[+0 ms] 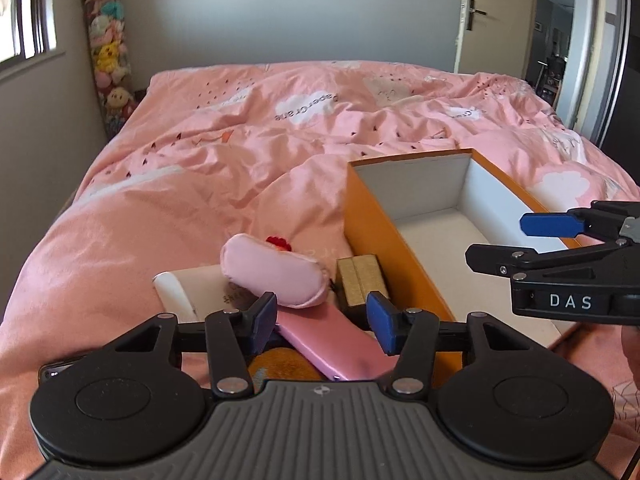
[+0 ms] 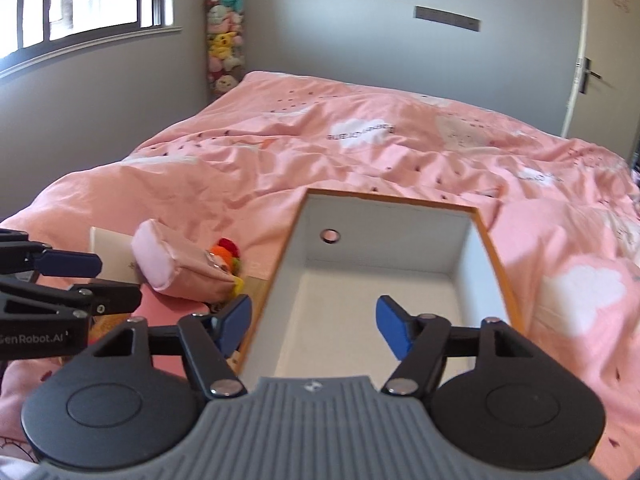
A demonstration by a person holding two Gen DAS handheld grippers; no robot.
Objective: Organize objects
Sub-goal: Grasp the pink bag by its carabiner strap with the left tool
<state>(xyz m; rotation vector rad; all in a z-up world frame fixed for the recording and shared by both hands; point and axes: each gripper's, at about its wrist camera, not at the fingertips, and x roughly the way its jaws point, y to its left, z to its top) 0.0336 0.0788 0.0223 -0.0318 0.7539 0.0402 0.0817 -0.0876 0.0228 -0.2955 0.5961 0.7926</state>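
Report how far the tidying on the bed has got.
Done: nothing visible; the orange box looks empty inside.
In hand: nothing. The left gripper is open over the pink case; the right gripper is open above the box.
Left: the pink pouch, gold box, white card and pink case lie beside the box.

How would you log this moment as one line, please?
left gripper: open, above pink case | right gripper: open, over orange box | box: empty
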